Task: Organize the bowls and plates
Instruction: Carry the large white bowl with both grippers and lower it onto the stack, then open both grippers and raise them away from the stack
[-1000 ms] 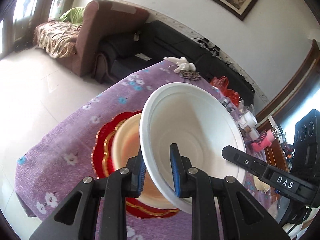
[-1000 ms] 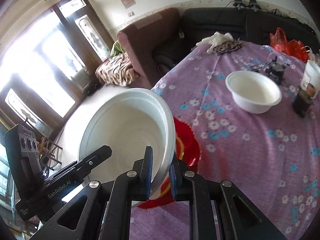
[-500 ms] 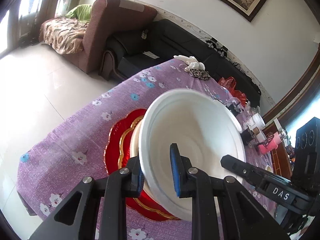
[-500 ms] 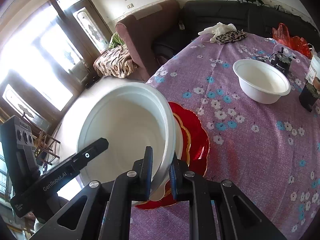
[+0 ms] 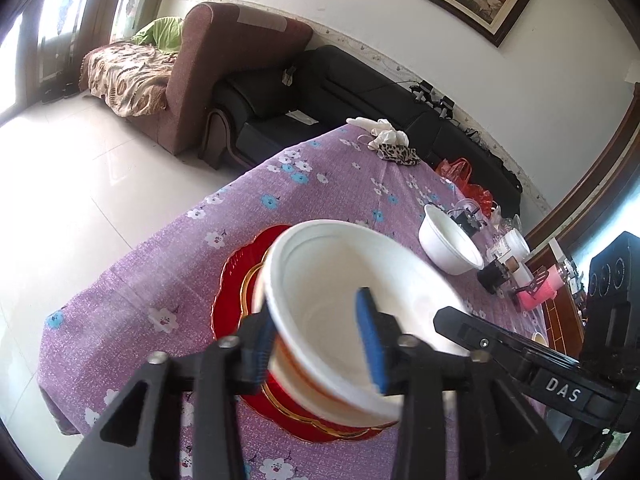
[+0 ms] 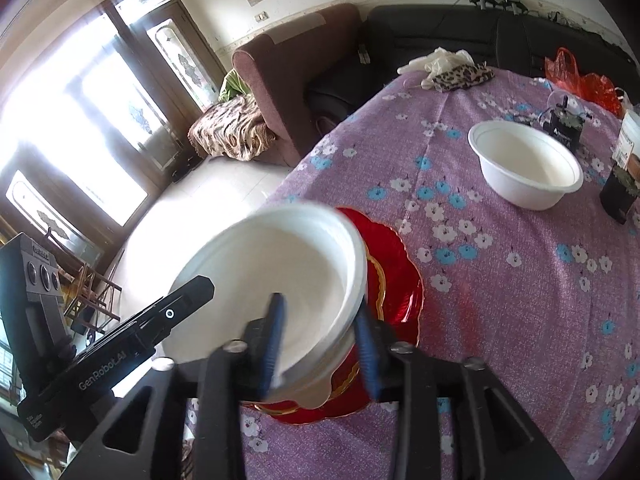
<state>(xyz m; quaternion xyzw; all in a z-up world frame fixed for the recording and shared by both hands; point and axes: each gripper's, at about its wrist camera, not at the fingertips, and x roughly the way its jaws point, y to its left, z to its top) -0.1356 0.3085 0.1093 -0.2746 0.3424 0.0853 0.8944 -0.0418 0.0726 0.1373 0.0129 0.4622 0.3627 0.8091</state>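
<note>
A big white bowl sits, blurred, in a cream bowl on the red gold-rimmed plate, near the table's left edge. My left gripper straddles its near rim with the jaws opening; the inner pad stands clear of the wall. My right gripper straddles the opposite rim, jaws also opening, pads off the bowl. The two grippers face each other across the bowl. A second white bowl stands alone farther along the table.
The purple flowered tablecloth drops off just left of the plate. Jars and small dark items crowd beyond the second bowl. A leopard cloth with white gloves lies at the far end, with a black sofa and brown armchair behind.
Both grippers went from shut on the big bowl's rim to apart. The bowl came down from a steep tilt onto the cream bowl on the red plate.
</note>
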